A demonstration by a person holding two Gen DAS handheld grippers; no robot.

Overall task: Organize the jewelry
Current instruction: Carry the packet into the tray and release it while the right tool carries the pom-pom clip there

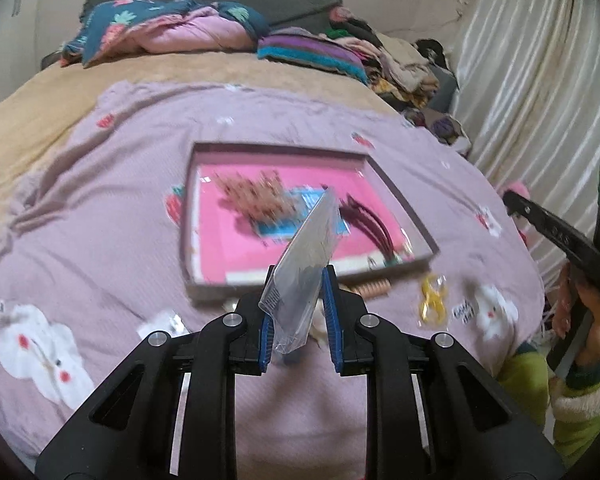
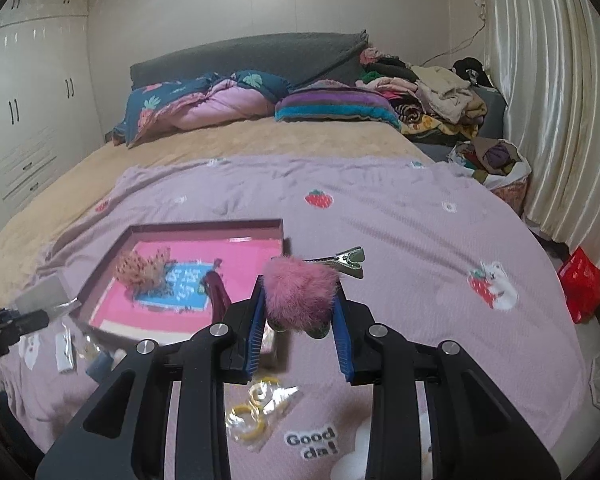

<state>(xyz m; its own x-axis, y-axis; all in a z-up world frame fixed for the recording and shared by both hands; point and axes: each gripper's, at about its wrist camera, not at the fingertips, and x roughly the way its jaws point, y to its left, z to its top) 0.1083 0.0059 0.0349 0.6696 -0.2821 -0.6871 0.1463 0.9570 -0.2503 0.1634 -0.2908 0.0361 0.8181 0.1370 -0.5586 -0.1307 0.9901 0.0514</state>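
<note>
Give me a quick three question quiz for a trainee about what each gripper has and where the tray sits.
1. True or false: the left gripper is shut on a clear plastic packet.
2. What does the right gripper hold? A) yellow rings B) a pink fluffy hair clip C) nothing
3. Fill in: the tray with the pink floor lies on the ____ blanket.

Key: 1 true; 2 B; 3 lilac.

The clear plastic bag (image 1: 300, 268) hides its dark contents; the tray (image 1: 396, 192) items blur, lower centre; small packets (image 2: 66, 346) unreadable, lower left.
</note>
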